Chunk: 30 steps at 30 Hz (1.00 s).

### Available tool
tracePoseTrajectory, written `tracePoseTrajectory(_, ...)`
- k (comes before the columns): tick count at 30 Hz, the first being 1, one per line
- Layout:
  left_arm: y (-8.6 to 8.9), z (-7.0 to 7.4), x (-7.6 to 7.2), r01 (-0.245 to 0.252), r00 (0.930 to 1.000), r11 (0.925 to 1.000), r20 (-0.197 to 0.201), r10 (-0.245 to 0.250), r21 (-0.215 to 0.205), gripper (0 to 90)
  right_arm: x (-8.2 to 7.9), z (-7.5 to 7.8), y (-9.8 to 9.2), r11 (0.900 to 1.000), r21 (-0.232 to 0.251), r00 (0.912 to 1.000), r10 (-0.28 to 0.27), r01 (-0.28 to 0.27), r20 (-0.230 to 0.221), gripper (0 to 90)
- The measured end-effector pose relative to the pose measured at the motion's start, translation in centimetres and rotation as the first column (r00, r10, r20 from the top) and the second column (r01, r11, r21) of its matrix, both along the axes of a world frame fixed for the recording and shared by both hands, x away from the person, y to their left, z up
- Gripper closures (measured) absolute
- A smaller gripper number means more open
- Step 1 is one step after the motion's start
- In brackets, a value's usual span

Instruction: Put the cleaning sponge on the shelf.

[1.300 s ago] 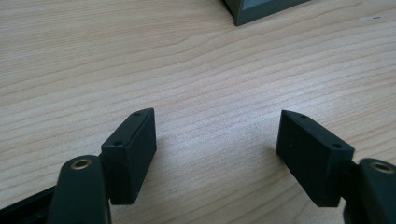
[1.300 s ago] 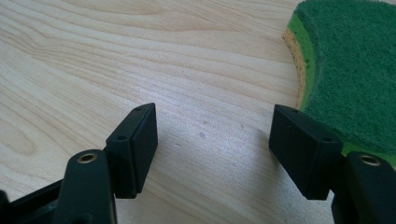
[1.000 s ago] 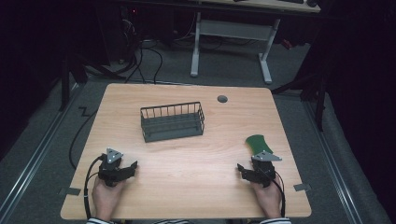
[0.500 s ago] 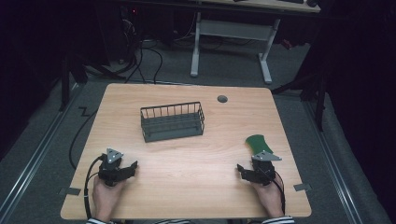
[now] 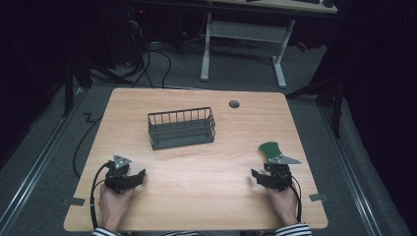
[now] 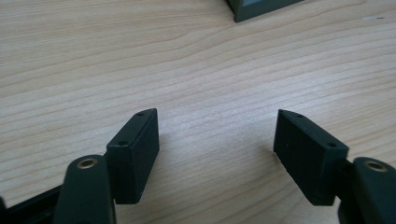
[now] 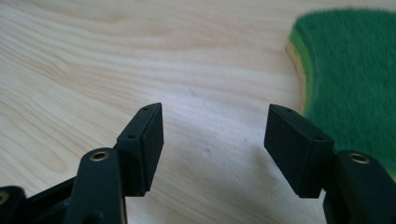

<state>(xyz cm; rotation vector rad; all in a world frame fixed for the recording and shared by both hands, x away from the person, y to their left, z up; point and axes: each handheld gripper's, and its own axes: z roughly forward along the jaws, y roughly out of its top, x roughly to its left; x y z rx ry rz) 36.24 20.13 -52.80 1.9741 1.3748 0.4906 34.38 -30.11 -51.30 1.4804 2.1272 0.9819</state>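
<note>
A dark wire basket (image 5: 182,129) stands empty at the middle of the wooden table (image 5: 216,196); its corner shows at the top of the left gripper view (image 6: 261,7). A green sponge (image 5: 269,149) lies flat near the right edge, just beyond my right hand. My left gripper (image 5: 141,176) rests low at the front left, open (image 6: 217,126) over bare wood. My right gripper (image 5: 253,174) is at the front right, also open (image 7: 215,119), with the sponge (image 7: 355,79) off to the right of its jaws. Both pairs of jaws have just been closing a little, with nothing between them.
A round cable hole (image 5: 234,104) sits near the table's far edge. A black cable (image 5: 93,189) loops from the left gripper off the front left edge. Beyond the table stand a white desk frame (image 5: 246,34) and loose floor cables.
</note>
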Motion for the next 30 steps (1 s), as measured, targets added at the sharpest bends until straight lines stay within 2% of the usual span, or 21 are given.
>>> tracePoseTrajectory(2,0.0,0.3,0.0,0.005,1.0000,0.9995,-0.006,-0.005,-0.031,34.3,0.3,0.8,0.3,1.000,-0.012,0.9998,0.017,-0.016,0.009,38.4)
tracePoseTrajectory(6,-0.2,1.0,0.2,0.010,0.9999,0.9984,-0.007,-0.010,-0.055,35.4,1.0,2.0,0.9,0.999,0.003,0.9989,0.043,-0.043,0.021,40.1)
tracePoseTrajectory(13,-1.0,2.7,1.1,0.030,0.9995,0.9989,0.011,-0.029,-0.035,39.7,2.5,3.6,2.6,0.997,0.003,0.9949,0.082,-0.083,0.058,46.0)
tracePoseTrajectory(19,-1.7,4.0,2.3,0.042,0.9989,0.9988,0.023,-0.041,-0.027,41.4,4.3,4.4,4.3,0.993,0.021,0.9918,0.116,-0.117,0.054,49.3)
tracePoseTrajectory(23,-2.0,4.3,3.4,0.042,0.9990,0.9988,0.020,-0.041,-0.026,42.4,5.8,4.7,5.5,0.990,0.031,0.9900,0.133,-0.135,0.047,51.0)
tracePoseTrajectory(25,-2.0,4.2,3.9,0.036,0.9991,0.9984,0.025,-0.035,-0.044,44.0,6.7,4.7,6.1,0.989,0.030,0.9887,0.143,-0.145,0.043,52.3)
tracePoseTrajectory(30,-2.4,4.0,5.4,0.029,0.9995,0.9991,0.013,-0.028,-0.032,46.9,8.7,4.8,7.8,0.989,0.024,0.9880,0.148,-0.149,0.046,57.4)
